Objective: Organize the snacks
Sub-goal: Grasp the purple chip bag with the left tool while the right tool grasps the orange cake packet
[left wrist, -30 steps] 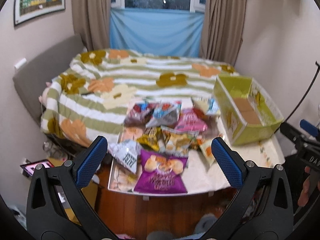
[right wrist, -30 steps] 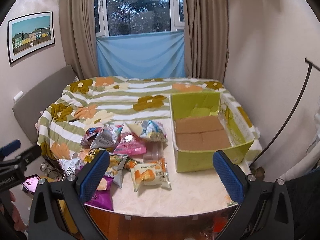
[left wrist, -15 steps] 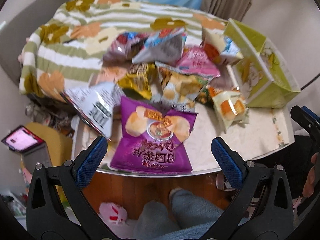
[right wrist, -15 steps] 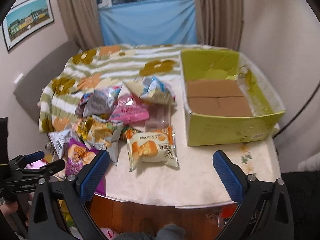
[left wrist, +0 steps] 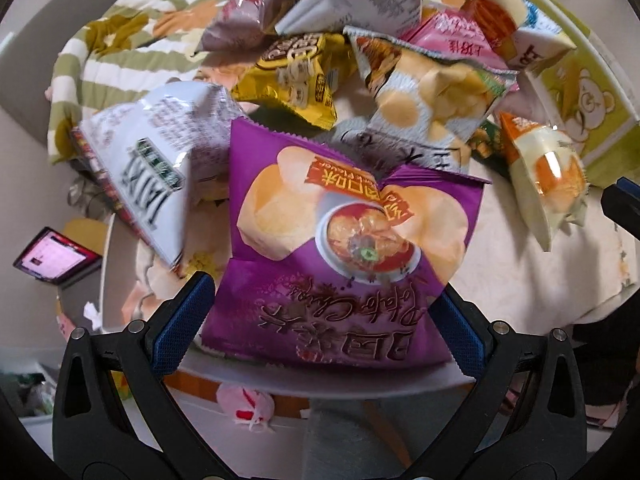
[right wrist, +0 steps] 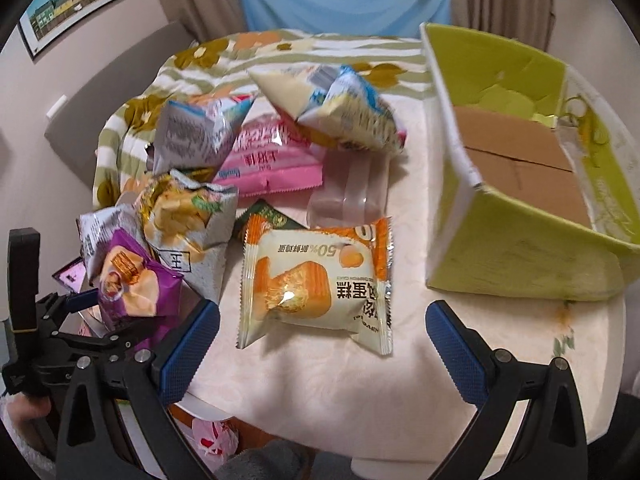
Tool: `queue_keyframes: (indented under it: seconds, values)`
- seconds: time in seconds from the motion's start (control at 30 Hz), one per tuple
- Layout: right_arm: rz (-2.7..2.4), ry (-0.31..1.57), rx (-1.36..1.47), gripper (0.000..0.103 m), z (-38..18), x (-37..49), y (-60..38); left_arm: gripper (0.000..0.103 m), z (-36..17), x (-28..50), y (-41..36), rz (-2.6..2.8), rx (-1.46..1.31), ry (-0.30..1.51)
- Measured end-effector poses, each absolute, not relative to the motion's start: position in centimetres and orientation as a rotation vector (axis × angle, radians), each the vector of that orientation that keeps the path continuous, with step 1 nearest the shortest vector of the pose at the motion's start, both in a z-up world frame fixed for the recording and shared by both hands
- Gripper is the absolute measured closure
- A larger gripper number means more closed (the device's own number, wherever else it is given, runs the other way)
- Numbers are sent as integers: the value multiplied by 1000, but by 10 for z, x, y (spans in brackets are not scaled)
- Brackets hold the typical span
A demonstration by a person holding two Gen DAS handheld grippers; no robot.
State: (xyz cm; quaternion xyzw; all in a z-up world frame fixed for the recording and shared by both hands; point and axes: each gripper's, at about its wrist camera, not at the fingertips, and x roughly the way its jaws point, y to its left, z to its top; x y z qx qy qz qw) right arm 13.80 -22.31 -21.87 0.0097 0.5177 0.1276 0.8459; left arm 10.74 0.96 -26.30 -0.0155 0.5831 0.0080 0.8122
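Currently, left gripper (left wrist: 320, 320) fingers spread wide, straddling the purple chip bag (left wrist: 336, 248) at the near table edge. Right gripper (right wrist: 322, 340) fingers spread, near the egg-cake packet (right wrist: 316, 280).

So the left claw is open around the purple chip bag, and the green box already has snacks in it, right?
Not quite. The green box holds no snacks, only bare cardboard, as the right wrist view shows. The left claw is indeed open around the purple chip bag.
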Motion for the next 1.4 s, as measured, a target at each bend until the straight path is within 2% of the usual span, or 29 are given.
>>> queue_keyframes:
  seconds: [0.37, 0.53, 0.9, 1.0, 1.03, 1.13, 1.4]
  values:
    - [307, 1130, 48, 0, -251, 162, -219, 1, -271, 123, 7, -30, -47, 1234]
    - [316, 1143, 64, 0, -265, 171, -212, 12, -271, 125, 9, -51, -62, 1236]
    - [314, 1163, 119, 1, -282, 181, -212, 24, -263, 123, 11, -101, -85, 1243]
    - [305, 1151, 124, 9, -280, 175, -216, 24, -260, 122, 15, -118, -92, 1236]
    - [296, 1148, 119, 15, -278, 173, -216, 24, -257, 121, 16, -123, -93, 1230]
    - [284, 1142, 108, 21, -271, 168, -215, 24, -249, 116, 15, -136, -97, 1211]
    - [238, 1101, 107, 24, -246, 145, -213, 24, -217, 104, 21, -175, -84, 1158]
